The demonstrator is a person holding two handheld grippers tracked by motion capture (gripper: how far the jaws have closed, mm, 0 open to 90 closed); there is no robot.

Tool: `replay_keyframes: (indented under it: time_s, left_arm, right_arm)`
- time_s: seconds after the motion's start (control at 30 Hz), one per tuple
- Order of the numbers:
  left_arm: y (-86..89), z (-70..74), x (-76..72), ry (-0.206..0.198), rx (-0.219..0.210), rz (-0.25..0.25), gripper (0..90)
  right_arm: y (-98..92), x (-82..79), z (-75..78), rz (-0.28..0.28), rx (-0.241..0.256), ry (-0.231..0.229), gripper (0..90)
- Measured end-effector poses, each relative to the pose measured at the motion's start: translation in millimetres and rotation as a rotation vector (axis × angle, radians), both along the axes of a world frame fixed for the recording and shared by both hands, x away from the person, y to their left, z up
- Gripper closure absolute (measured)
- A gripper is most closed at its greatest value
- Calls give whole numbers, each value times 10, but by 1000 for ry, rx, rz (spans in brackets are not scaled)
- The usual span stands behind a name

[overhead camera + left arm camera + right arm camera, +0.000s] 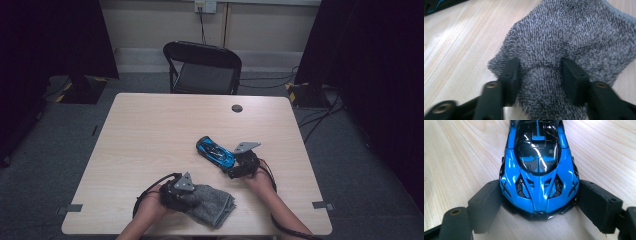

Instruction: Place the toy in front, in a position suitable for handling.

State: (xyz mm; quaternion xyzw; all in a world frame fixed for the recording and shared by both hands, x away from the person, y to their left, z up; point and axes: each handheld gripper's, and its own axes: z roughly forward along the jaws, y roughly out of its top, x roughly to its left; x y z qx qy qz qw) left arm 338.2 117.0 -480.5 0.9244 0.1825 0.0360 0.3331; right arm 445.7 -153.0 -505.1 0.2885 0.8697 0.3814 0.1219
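A glossy blue and black toy car (215,152) rests on the pale wooden table (150,135), right of centre. My right gripper (231,169) holds one end of it; in the right gripper view the car (539,170) sits between the two jaws, both pads touching its sides, with my right gripper (540,206) shut on it. A grey fuzzy cloth (215,205) lies crumpled near the front edge. My left gripper (189,199) rests on its left part. In the left gripper view a bunched fold of the cloth (574,37) fills the gap of my left gripper (541,80).
A small dark round disc (237,108) lies near the table's far edge. A black folding chair (202,67) stands behind the table. Grey tape tabs (74,207) mark the front corners. Cables run over the floor at the right.
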Motion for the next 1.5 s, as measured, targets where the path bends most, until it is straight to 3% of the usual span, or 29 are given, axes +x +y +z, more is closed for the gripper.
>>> replay_keyframes:
  time_s: [0.1, 0.3, 0.37, 0.47, 0.63, 0.87, 1.13, 1.3, 1.5]
  left_arm:
    - [-1, 11, 1, 8, 8, 11, 612]
    - [-48, 57, 12, 49, 47, 89, 710]
    - [-46, 50, 5, 55, 28, 102, 715]
    - [-19, 66, 20, 64, 35, 95, 720]
    - [1, 74, 27, 83, 20, 125, 725]
    - [51, 102, 42, 67, 18, 161, 734]
    - [198, 181, 80, 56, -18, 225, 735]
    - [283, 218, 118, 70, -60, 250, 738]
    - [408, 284, 179, 72, -94, 325, 740]
  right_arm:
    - [0, 0, 0, 0, 0, 0, 200]
    - [0, 0, 0, 0, 0, 0, 200]
    - [0, 0, 0, 0, 0, 0, 200]
    - [0, 1, 0, 0, 0, 0, 200]
    - [0, 1, 0, 0, 0, 1, 200]
    - [0, 1, 0, 0, 0, 1, 200]
    - [1, 0, 0, -1, 1, 0, 200]
    - [1, 0, 0, -1, 1, 1, 200]
    - [-4, -3, 3, 9, 6, 2, 225]
